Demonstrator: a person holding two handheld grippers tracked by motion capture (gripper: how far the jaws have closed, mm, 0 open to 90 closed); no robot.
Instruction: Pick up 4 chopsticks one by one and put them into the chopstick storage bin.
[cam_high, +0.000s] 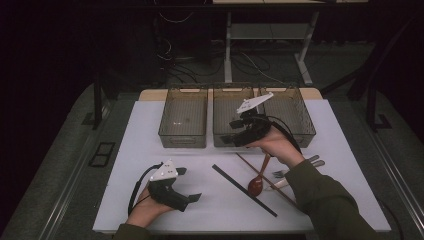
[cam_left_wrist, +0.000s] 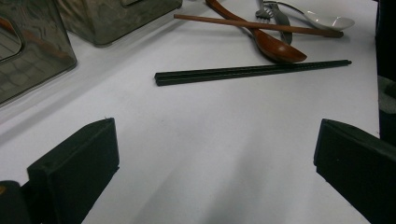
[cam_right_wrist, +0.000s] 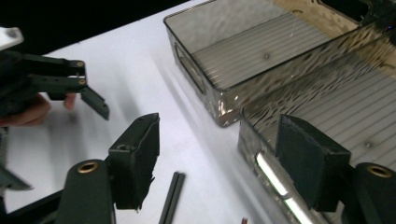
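Near the centre of the high view, the right gripper (cam_high: 235, 131) sits at the front wall of the middle bin (cam_high: 223, 139), jaws spread with nothing between them. Its own view puts the jaw tips at the near rim of that bin (cam_right_wrist: 261, 161), one jaw over the white table (cam_right_wrist: 135, 79), the other over the bin's ribbed floor. Left bin (cam_right_wrist: 219, 107) lies above it in that frame; both look empty, though the smoked plastic makes this hard to confirm.

Lower left of the high view: left gripper (cam_high: 187, 185) rests on the table, jaws wide apart, holding nothing.

Lower centre, between the two hands: black chopsticks (cam_high: 244, 190) lie diagonally as a pair, their lower end (cam_right_wrist: 172, 198) showing between the right jaws. Just right of them, the brown wooden spoon (cam_high: 259, 180) lies crossed by a thin wooden stick (cam_left_wrist: 261, 25). Metal fork (cam_left_wrist: 266, 11) and white spoon (cam_left_wrist: 327, 21) lie beside these, upper right of the left gripper view.
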